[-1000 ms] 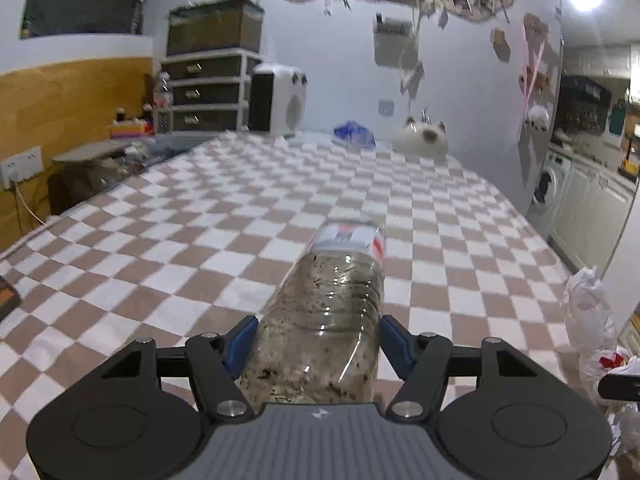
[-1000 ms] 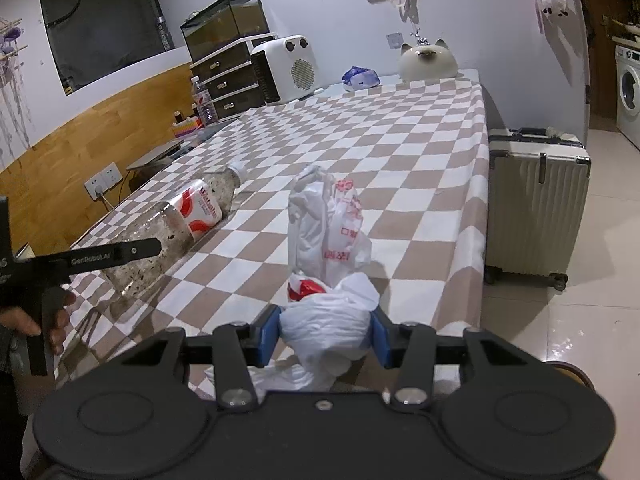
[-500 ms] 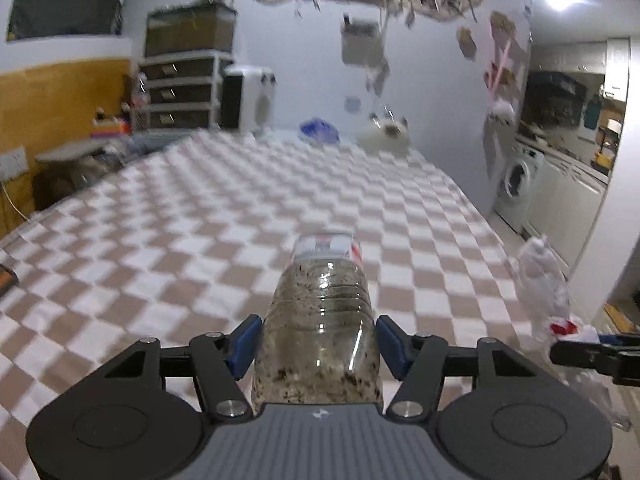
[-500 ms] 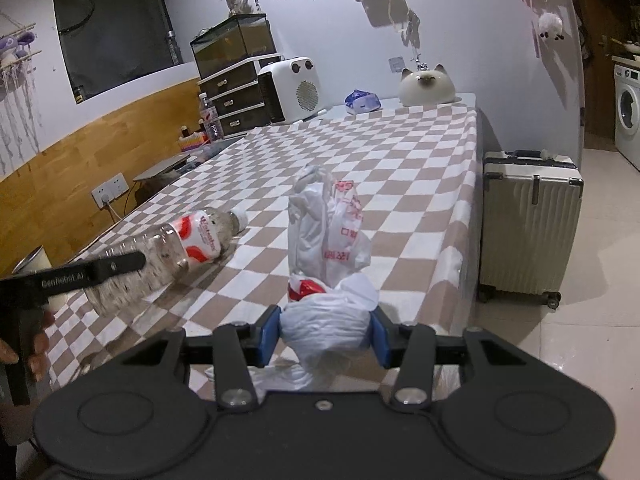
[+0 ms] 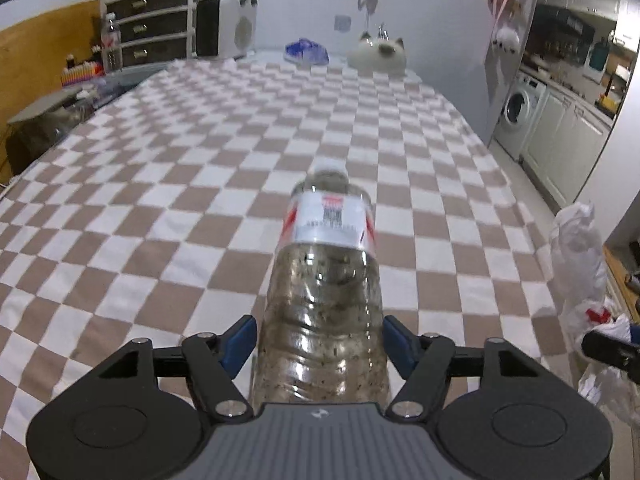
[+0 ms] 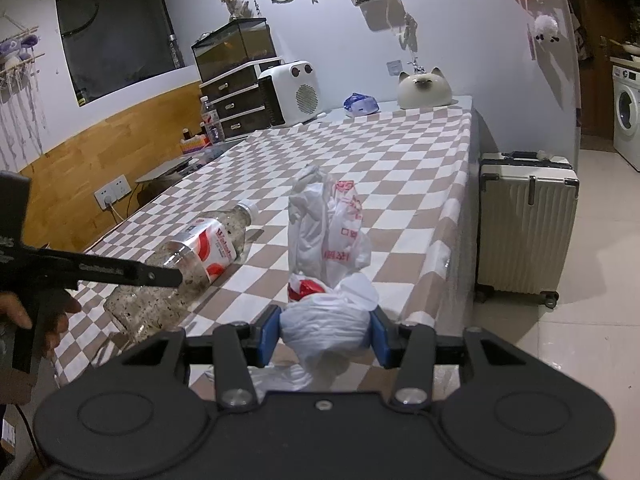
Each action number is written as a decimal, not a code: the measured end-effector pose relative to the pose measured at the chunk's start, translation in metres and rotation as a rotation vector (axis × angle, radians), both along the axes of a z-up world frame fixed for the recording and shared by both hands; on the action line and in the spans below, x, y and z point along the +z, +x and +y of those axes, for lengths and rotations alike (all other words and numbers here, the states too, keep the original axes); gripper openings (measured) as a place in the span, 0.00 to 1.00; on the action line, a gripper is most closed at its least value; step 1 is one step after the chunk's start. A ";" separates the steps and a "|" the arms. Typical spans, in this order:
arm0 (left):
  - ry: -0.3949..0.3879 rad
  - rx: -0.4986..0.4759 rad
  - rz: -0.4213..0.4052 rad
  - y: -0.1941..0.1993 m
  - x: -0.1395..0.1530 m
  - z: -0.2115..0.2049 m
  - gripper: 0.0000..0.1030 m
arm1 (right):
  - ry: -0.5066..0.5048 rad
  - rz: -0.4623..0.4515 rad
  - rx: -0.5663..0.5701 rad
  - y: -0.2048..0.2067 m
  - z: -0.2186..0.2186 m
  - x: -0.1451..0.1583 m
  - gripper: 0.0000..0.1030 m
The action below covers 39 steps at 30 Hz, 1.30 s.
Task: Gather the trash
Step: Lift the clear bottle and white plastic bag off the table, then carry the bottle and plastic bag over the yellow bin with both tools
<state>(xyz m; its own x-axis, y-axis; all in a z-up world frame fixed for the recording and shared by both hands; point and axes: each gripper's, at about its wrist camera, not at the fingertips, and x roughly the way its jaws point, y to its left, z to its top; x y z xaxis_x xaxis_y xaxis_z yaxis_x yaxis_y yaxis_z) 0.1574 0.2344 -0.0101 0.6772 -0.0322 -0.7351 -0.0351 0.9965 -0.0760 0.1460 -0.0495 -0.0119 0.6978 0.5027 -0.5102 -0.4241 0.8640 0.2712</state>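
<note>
Over the near end of the checkered surface (image 6: 420,168), the left hand-held gripper (image 5: 318,344) has its blue pads pressed against the lower body of a clear plastic bottle (image 5: 326,280), cap pointing away and tilted down. The bottle looks speckled with grime inside and seems nearly empty, so it should be light, smooth and easy to dent; the ribbed lower body is a sensible place to hold it. At the surface's right edge, the right hand-held gripper (image 6: 325,334) is closed about halfway on a crumpled white plastic bag (image 6: 326,320). That bag is soft and limp, best pinched at its gathered bunch.
</note>
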 end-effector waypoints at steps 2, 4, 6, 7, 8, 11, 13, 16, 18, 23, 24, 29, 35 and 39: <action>0.008 -0.006 -0.015 -0.003 -0.001 -0.001 0.61 | -0.002 0.002 0.000 -0.001 -0.001 0.000 0.46; 0.010 -0.003 -0.051 -0.009 0.000 -0.002 0.60 | -0.003 0.003 0.000 -0.001 -0.002 -0.001 0.46; 0.008 -0.005 -0.092 -0.015 0.002 -0.004 0.60 | -0.003 0.006 -0.003 0.000 -0.003 -0.002 0.46; 0.007 -0.003 -0.107 -0.018 0.003 -0.005 0.60 | -0.002 0.007 -0.004 0.000 -0.003 -0.002 0.46; 0.009 -0.003 -0.120 -0.020 0.005 -0.008 0.60 | -0.001 0.007 -0.004 0.000 -0.003 -0.002 0.46; 0.008 -0.005 -0.153 -0.027 0.009 -0.014 0.60 | 0.001 0.004 -0.004 0.000 -0.004 -0.001 0.46; 0.000 -0.007 -0.180 -0.032 0.012 -0.018 0.60 | 0.003 0.002 -0.005 0.000 -0.004 -0.001 0.46; -0.002 -0.009 -0.224 -0.042 0.017 -0.026 0.60 | 0.001 -0.006 -0.009 -0.001 -0.006 0.000 0.46; -0.013 -0.015 -0.249 -0.048 0.021 -0.034 0.60 | -0.001 -0.017 -0.015 -0.004 -0.009 0.002 0.46; -0.027 -0.044 -0.306 -0.059 0.031 -0.059 0.60 | -0.001 -0.049 -0.043 -0.008 -0.024 0.011 0.46; -0.033 -0.051 -0.316 -0.061 0.033 -0.065 0.60 | -0.003 -0.056 -0.049 -0.009 -0.027 0.012 0.46; -0.058 -0.095 -0.349 -0.069 0.034 -0.103 0.60 | -0.012 -0.089 -0.097 -0.018 -0.054 0.020 0.46; -0.098 -0.140 -0.352 -0.075 0.026 -0.153 0.60 | -0.027 -0.115 -0.167 -0.034 -0.097 0.024 0.46; -0.112 -0.171 -0.347 -0.078 0.019 -0.188 0.60 | -0.035 -0.120 -0.218 -0.047 -0.133 0.022 0.46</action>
<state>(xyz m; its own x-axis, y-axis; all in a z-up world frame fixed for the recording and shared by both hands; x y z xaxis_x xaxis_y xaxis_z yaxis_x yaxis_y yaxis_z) 0.0791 0.0466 0.0093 0.8628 -0.2327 -0.4489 0.1772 0.9707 -0.1626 0.0991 -0.1822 0.0098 0.8445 0.3172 -0.4315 -0.2544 0.9466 0.1979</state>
